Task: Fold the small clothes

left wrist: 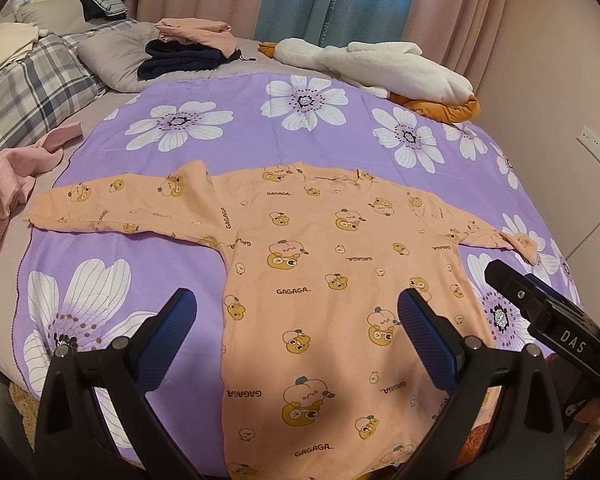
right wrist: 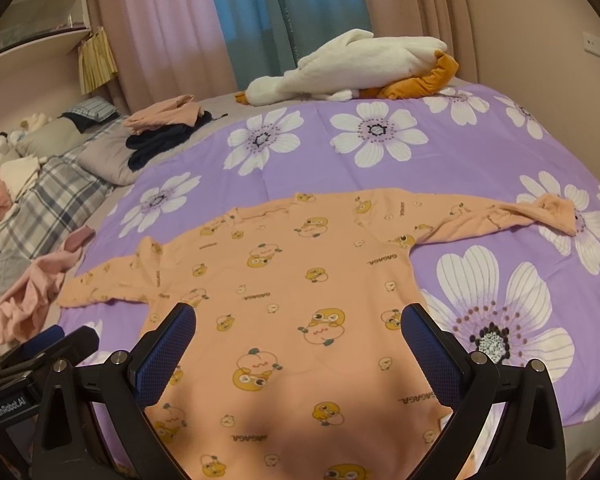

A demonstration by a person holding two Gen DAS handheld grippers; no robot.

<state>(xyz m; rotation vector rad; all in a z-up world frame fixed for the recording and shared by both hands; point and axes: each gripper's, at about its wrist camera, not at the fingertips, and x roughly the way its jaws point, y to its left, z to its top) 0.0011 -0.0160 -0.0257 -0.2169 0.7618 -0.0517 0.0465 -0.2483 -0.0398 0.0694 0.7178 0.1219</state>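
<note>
The peach shirt (left wrist: 320,280) lies flat on the purple flowered sheet (left wrist: 140,252), sleeves spread wide — its hem directly beneath both tools. The left gripper (left wrist: 296,320) hangs over the lower body with fingers spread apart, nothing held. The right gripper (right wrist: 298,334) hovers just beside it — likewise gaping and empty. Beyond them lies a plush goose (right wrist: 352,68).

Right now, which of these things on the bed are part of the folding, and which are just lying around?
Part of the job:
orange printed top, spread flat
purple flowered cloth under it
left hand-held gripper, open
right hand-held gripper, open

Lying about:
plush goose
stacked clothes
crumpled pink garment
plaid bedding
</note>
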